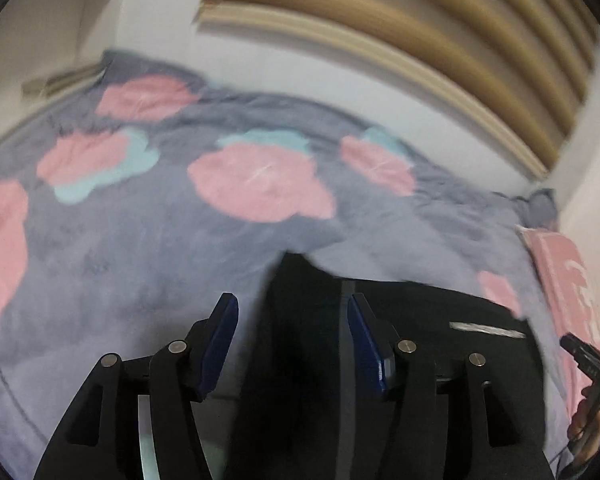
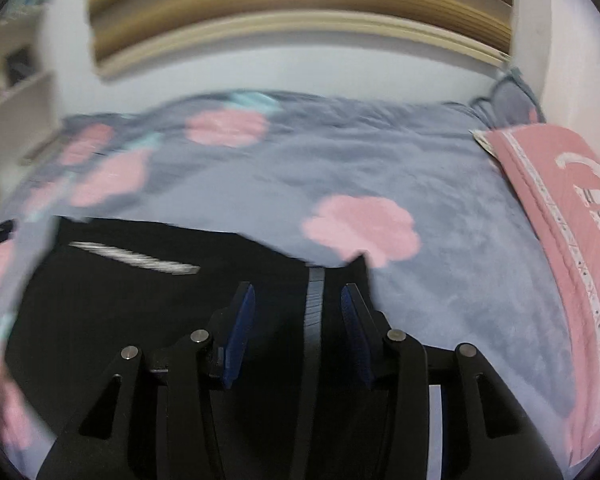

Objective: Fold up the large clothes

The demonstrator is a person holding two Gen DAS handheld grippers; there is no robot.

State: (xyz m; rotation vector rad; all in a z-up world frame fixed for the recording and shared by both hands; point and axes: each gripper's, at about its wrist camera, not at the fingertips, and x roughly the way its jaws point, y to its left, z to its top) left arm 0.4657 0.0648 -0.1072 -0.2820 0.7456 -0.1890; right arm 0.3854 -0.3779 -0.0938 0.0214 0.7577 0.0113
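Observation:
A large black garment (image 1: 428, 312) lies on a grey blanket (image 1: 140, 248) printed with pink flowers. It carries a short white mark (image 1: 486, 330). My left gripper (image 1: 292, 300) hangs over the garment's left corner, jaws open, blue pads (image 1: 220, 344) clear of the cloth, which rises to a small peak just beyond them. In the right wrist view the same black garment (image 2: 140, 304) fills the lower left, with its white mark (image 2: 132, 258). My right gripper (image 2: 299, 289) stands open above its right corner, a grey stripe (image 2: 315, 300) of the cloth showing between the pads.
A pink cushion (image 2: 560, 208) lies along the blanket's right side, also seen as the pink cushion (image 1: 568, 280). Brown slatted panelling (image 1: 420, 40) runs on the wall behind the bed. White shelves (image 2: 16, 92) stand at far left. A hand (image 1: 584, 428) holds a black tool at the right edge.

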